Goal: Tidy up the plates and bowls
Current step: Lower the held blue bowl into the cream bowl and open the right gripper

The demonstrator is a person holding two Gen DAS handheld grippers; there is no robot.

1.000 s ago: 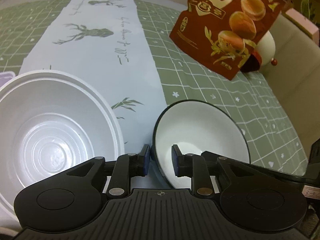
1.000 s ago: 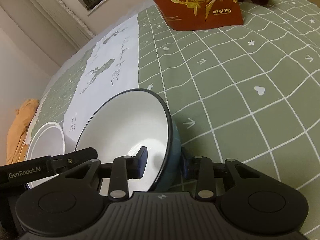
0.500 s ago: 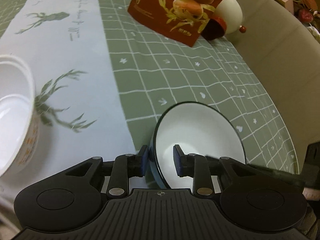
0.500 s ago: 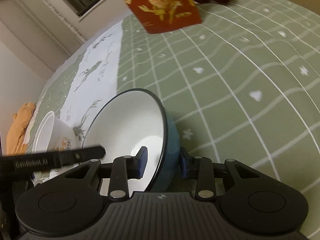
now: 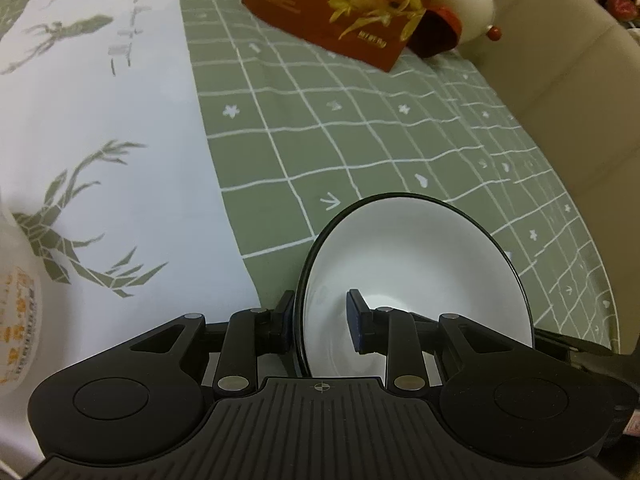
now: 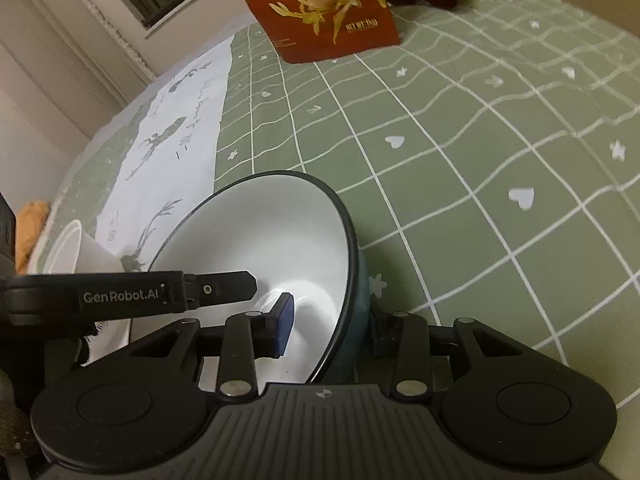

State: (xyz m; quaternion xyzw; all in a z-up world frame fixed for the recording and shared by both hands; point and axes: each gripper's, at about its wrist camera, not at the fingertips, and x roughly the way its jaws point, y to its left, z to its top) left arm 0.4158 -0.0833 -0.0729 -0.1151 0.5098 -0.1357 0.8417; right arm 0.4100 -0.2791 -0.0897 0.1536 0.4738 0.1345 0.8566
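At the far left the white plastic bowl (image 5: pixel 16 312) has slipped to the very edge of the left wrist view, and the deer-printed runner (image 5: pixel 100 140) has slid leftward too: the dark-rimmed bowl (image 5: pixel 420 264) has been carried right, off the runner and onto the green checked cloth (image 5: pixel 360 140) of the desk. It now sits near, well short of the red egg pouch (image 5: pixel 340 12) at the far right. I judge this is the put-down, with stacking or sorting yet to come. The left gripper (image 5: pixel 320 320) straddles the bowl's left rim, outer pad against the wall; whether its jaws pinch I cannot tell. The right gripper (image 6: pixel 330 320) straddles the right rim and its jaws are opening, inner pad apparently clear of the wall. The bowl's mouth faces up; being round it has no long axis, only an upright one. Its base is hidden
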